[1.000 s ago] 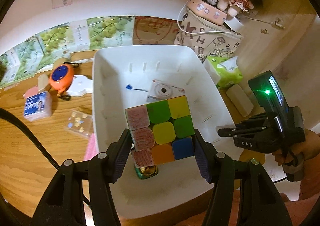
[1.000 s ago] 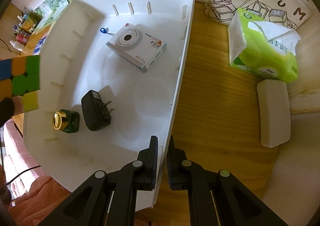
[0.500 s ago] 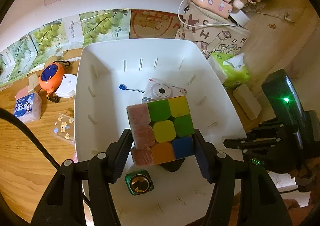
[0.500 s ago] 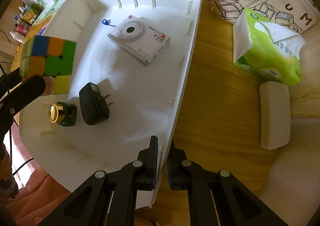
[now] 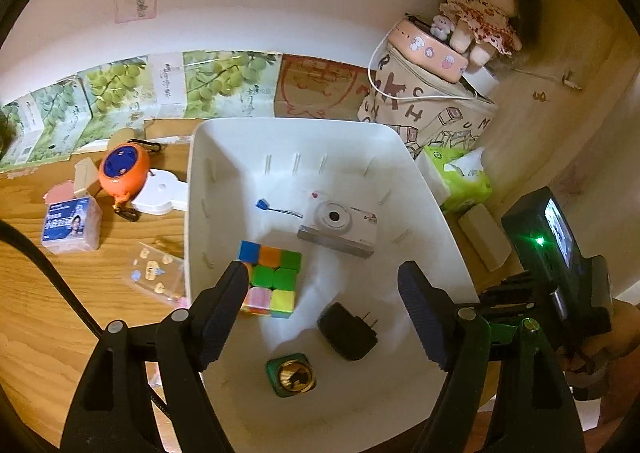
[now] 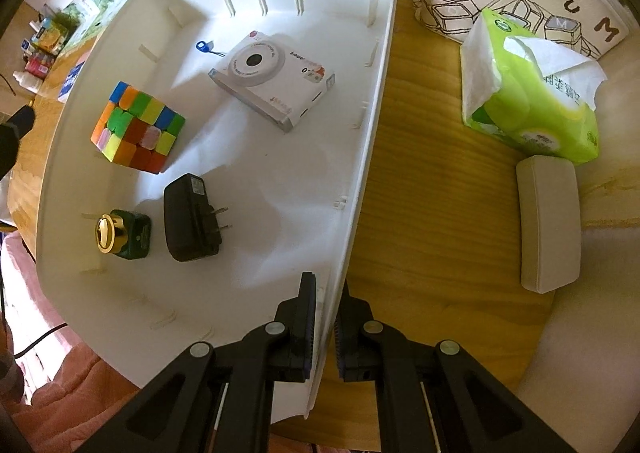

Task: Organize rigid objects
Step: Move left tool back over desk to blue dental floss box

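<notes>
A multicoloured puzzle cube [image 5: 270, 279] [image 6: 138, 127] lies on the floor of the white bin [image 5: 436, 213] [image 6: 384, 53], near its left wall. Above the bin hangs my left gripper [image 5: 324, 273]. Its jaws are opening and stand wide, with nothing pressed between them, and the left finger hides the cube's near corner. My right gripper [image 6: 325, 285] is shut on the bin's right rim and points down. Also in the bin are a white camera [image 5: 340, 227] [image 6: 272, 81], a black charger [image 5: 348, 331] [image 6: 192, 217] and a green bottle with a gold cap [image 5: 292, 373] [image 6: 124, 235].
Left of the bin on the wooden table are an orange round device [image 5: 124, 169], a small card box [image 5: 72, 227] and a sticker sheet [image 5: 156, 273]. To its right are a green tissue pack [image 6: 532, 105], a white case [image 6: 548, 225] and a printed bag [image 5: 428, 105] with a doll [image 5: 484, 13] on it.
The cube was gripped in my left gripper over the bin; now the jaws have spread and the cube lies on the bin floor. The right gripper has kept its hold on the rim.
</notes>
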A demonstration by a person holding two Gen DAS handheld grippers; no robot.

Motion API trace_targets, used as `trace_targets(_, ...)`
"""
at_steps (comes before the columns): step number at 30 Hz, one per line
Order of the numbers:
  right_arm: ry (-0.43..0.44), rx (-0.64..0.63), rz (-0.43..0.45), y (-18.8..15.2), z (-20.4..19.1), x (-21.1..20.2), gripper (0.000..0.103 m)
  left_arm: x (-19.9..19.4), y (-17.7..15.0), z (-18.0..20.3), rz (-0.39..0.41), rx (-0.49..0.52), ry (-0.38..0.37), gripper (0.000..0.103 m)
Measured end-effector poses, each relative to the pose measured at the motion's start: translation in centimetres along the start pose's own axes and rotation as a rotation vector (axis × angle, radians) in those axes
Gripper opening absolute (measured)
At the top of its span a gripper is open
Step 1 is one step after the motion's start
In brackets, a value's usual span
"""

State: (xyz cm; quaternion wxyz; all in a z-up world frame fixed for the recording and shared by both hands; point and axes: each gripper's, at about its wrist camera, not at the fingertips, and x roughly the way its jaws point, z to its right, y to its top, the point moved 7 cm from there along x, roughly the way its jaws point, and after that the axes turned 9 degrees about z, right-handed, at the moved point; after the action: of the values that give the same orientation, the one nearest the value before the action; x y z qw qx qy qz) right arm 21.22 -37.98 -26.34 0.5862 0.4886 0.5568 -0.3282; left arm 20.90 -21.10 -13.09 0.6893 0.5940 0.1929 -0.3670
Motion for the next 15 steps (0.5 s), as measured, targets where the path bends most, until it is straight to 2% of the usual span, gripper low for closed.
trace_targets(7,-0.011,0.034,0.002,0.0,0.4,0.1,0.008,-1.6,0.0,-2.3,0.008,0.023,0.055,0.08)
trace_targets(15,-0.027,0.092,0.007,-0.2,1.7,-0.1,0.008,-3.2,-0.1,-7.4,-0.007,0.007,0.155,0.08)
